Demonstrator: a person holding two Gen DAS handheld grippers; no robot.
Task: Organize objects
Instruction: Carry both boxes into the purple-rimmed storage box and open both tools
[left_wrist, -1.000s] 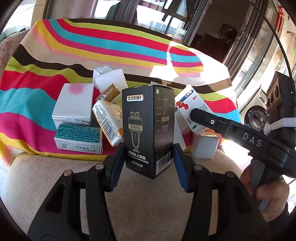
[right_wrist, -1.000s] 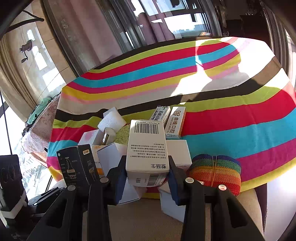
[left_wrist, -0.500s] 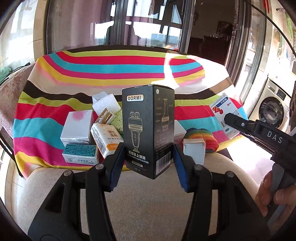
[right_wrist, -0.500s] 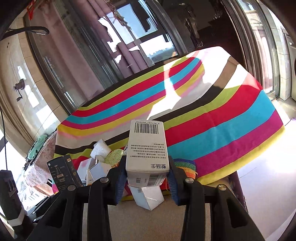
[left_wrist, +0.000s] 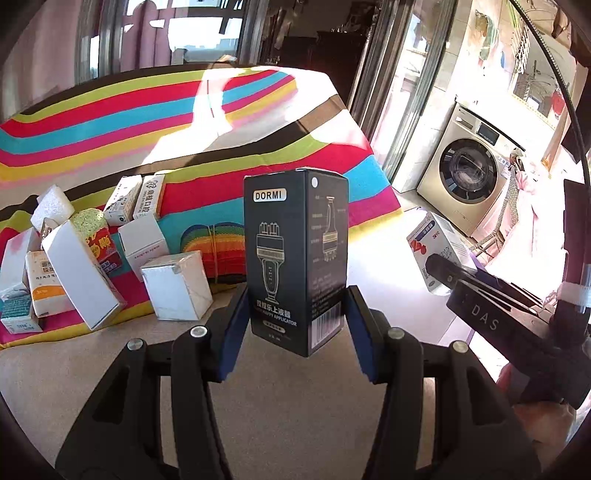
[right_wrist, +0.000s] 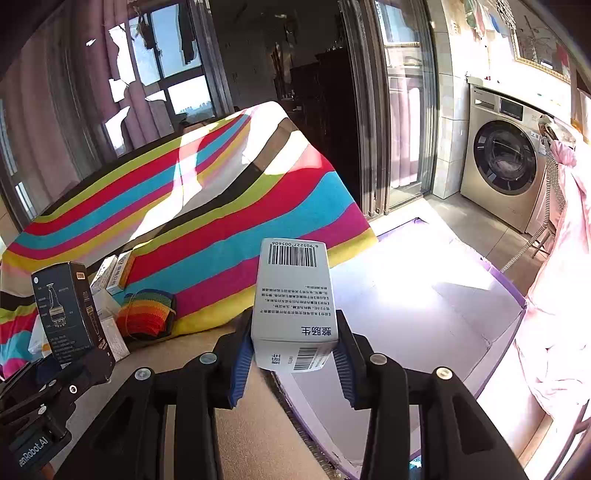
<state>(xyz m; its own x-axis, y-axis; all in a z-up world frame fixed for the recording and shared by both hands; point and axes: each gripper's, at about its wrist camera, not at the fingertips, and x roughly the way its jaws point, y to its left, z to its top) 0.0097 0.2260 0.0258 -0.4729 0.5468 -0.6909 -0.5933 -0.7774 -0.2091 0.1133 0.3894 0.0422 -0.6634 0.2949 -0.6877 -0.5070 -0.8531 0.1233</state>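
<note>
My left gripper (left_wrist: 293, 328) is shut on a tall black DORMI box (left_wrist: 295, 262) and holds it upright above the beige seat. It also shows at the left of the right wrist view (right_wrist: 64, 314). My right gripper (right_wrist: 293, 363) is shut on a white box with a barcode (right_wrist: 293, 299), held over the edge of a large open purple-edged cardboard box (right_wrist: 424, 314). The white box shows at the right of the left wrist view (left_wrist: 437, 247). A pile of several small boxes (left_wrist: 85, 273) lies on the striped cloth at the left.
A striped blanket (right_wrist: 184, 206) covers the sofa back. A rainbow knitted pouch (left_wrist: 218, 243) lies beside the pile, also seen in the right wrist view (right_wrist: 146, 314). A washing machine (right_wrist: 506, 166) and a pink garment (right_wrist: 554, 277) stand at the right.
Both grippers have swung right, away from the pile, each still holding its box. The open cardboard box and washing machine have come into view.
</note>
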